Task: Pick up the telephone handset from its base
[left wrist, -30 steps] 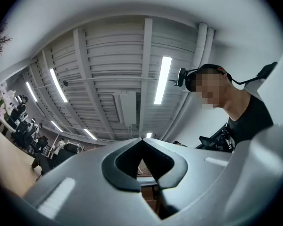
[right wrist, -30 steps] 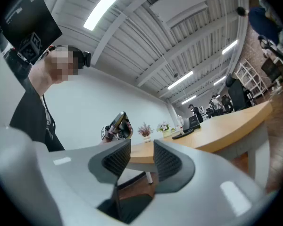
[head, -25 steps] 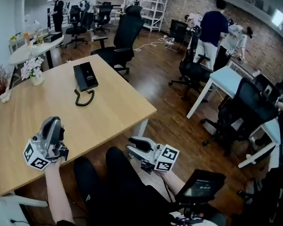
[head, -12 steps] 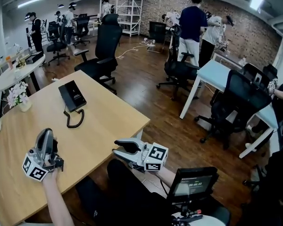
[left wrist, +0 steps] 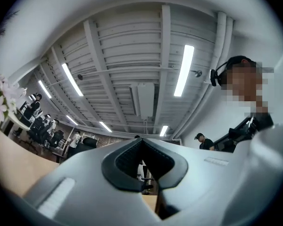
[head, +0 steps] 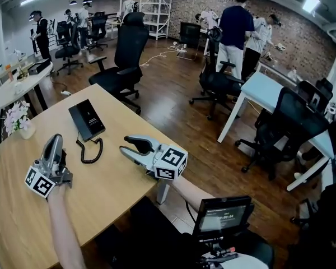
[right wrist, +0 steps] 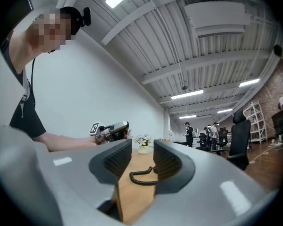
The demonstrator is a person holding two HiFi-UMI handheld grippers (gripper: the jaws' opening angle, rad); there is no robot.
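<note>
1. Screen (head: 222,216) on a stand, nearest the camera at lower right, beside the person's lap.
2. Left gripper (head: 56,139), held over the near left part of the wooden table (head: 123,175). Its marker cube faces the camera. In the left gripper view the tongs (left wrist: 142,144) are closed tip to tip with nothing between them, and they point upward at the ceiling lights.
3. Right gripper (head: 135,145), held above the table's near right edge and pointing left toward the telephone. Its tongs stand narrowly apart and empty. In the right gripper view (right wrist: 142,157) the gap frames the tabletop and the coiled cord (right wrist: 142,175), with the left gripper (right wrist: 111,130) beyond.
4. Coiled cord (head: 92,151), lying in a loop on the table between the two grippers and running up to the telephone's near end.
5. Telephone (head: 87,120), a flat black slab on the table in which receiver and base cannot be told apart. It lies beyond both grippers and is touched by neither.
6. Flowers (head: 15,118) in a small vase at the table's far left.
7. Black office chair (head: 126,49) on the wooden floor past the table.
8. Standing people and a white shelf (head: 155,7) against the brick back wall.
</note>
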